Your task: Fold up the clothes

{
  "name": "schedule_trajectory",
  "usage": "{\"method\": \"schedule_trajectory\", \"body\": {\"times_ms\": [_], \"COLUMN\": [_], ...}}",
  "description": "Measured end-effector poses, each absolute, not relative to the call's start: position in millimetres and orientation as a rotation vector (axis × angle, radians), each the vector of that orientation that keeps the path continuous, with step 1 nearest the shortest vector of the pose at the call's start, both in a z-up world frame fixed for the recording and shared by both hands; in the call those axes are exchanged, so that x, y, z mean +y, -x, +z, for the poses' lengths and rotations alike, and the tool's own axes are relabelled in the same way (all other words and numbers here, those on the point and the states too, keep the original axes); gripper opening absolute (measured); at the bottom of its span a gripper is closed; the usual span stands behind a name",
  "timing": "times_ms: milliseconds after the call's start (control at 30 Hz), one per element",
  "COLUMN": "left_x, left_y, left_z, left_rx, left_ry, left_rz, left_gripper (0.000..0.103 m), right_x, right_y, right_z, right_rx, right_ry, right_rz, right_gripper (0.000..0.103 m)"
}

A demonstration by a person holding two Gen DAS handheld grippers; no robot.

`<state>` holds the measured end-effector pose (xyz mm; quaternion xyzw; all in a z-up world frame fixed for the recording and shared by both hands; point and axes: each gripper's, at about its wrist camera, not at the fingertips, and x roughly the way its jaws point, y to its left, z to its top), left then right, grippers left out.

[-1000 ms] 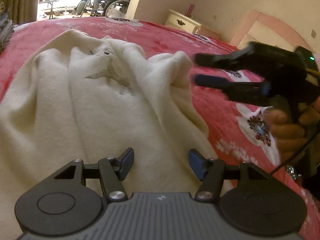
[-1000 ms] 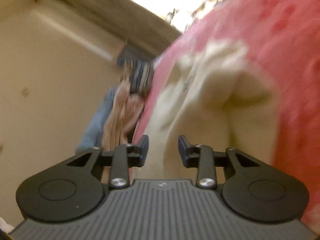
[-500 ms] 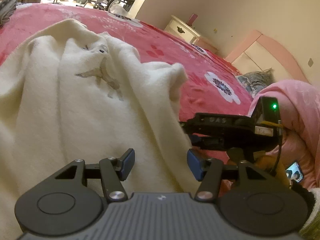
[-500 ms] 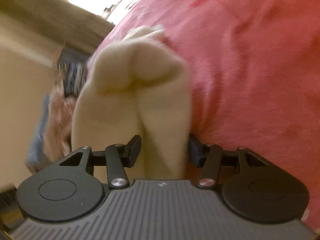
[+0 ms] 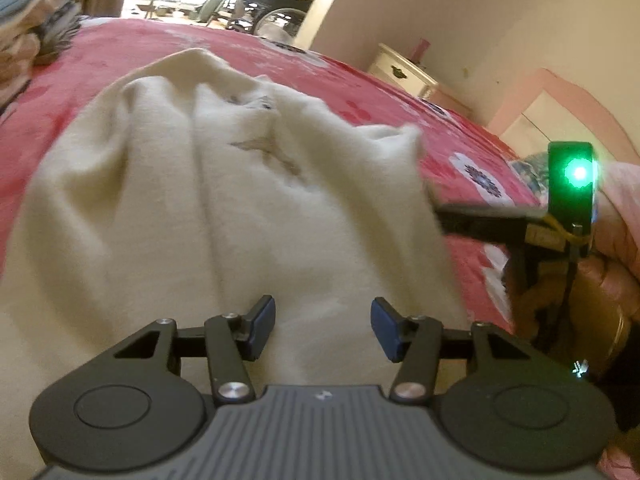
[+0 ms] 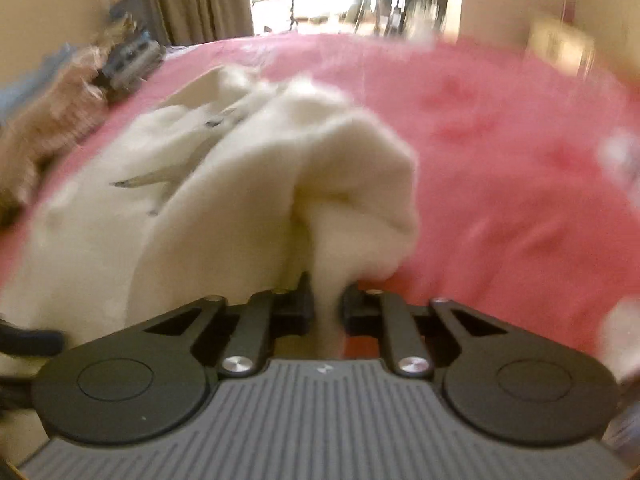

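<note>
Fabric fills the narrow gap of the right gripper (image 6: pixel 326 312): its jaws are clamped on a bunched corner of the cream garment (image 6: pixel 224 208), and the cloth rises from the pinch into a rounded hump just ahead of the fingertips. From that hump the garment runs away forward and to the left across the red bed (image 6: pixel 500 152), so the held corner is on its right-hand edge.

The left gripper (image 5: pixel 323 330) has its jaws well apart, with nothing between them, and sits low over the near part of the garment (image 5: pixel 224 216). In the left wrist view the right gripper (image 5: pixel 480 220) comes in from the right, level with the garment's right edge, and its tips vanish behind the cloth there.

The garment's long axis runs from the grippers toward the far end of the bed, with soft ridges along that line and a small dark mark (image 5: pixel 264 148) near the middle. Which end is collar and which is hem I cannot tell. It lies rumpled and spread rather than squared into a neat packet.

My judgement is that the coming move turns on this: the pinched edge lies right of the long axis, the open cloth left of it, so carrying it leftward across would lay a lengthwise fold. The left gripper is nearer the near edge.
</note>
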<state>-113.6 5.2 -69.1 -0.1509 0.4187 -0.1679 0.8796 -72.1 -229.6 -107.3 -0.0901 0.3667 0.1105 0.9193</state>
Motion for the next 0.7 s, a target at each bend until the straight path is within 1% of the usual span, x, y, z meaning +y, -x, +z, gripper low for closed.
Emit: {"method": "schedule_trajectory", "body": {"times_ms": [100,200,300,367,467,533,567,633,667,700], "left_x": [14,15,18,21,29,35,37,42,44,47], "left_y": [121,124,127,131,137,140,141,143,144,144], "left_z": [-68,-61,-53,-50,-53,-60,-64,-69,-71,-72], "left_rx": [0.869,0.865,0.845,0.844,0.87,0.898,0.911,0.93,0.933,0.934], "left_ry": [0.313,0.291,0.265,0.24,0.23,0.22,0.217,0.227,0.237,0.245], "left_rz": [-0.328,-0.33,-0.338,-0.332,-0.321,-0.307,-0.299,-0.286,-0.282,-0.279], "left_gripper": [0.05,0.05,0.052,0.055,0.055,0.056,0.056,0.056,0.056,0.055], "right_x": [-242,-267,-292,-307,-339,-357,-365,-380,-383,-382], "right_y": [54,28,2,-17,-58,-89,-99,-112,-107,-95], "right_z": [-91,-67,-43,-41,-55,-78,-96,-136,-154,-172], "right_rx": [0.638,0.493,0.339,0.282,0.352,0.478,0.607,0.914,0.997,1.033], "right_ry": [0.412,0.656,0.893,1.035,1.126,1.173,1.196,1.227,1.292,1.392], "right_rz": [0.104,-0.04,-0.184,-0.264,-0.365,-0.419,-0.4,-0.302,-0.25,-0.195], "right_gripper": [0.01,0.009,0.009,0.009,0.009,0.011,0.02,0.029,0.038,0.047]}}
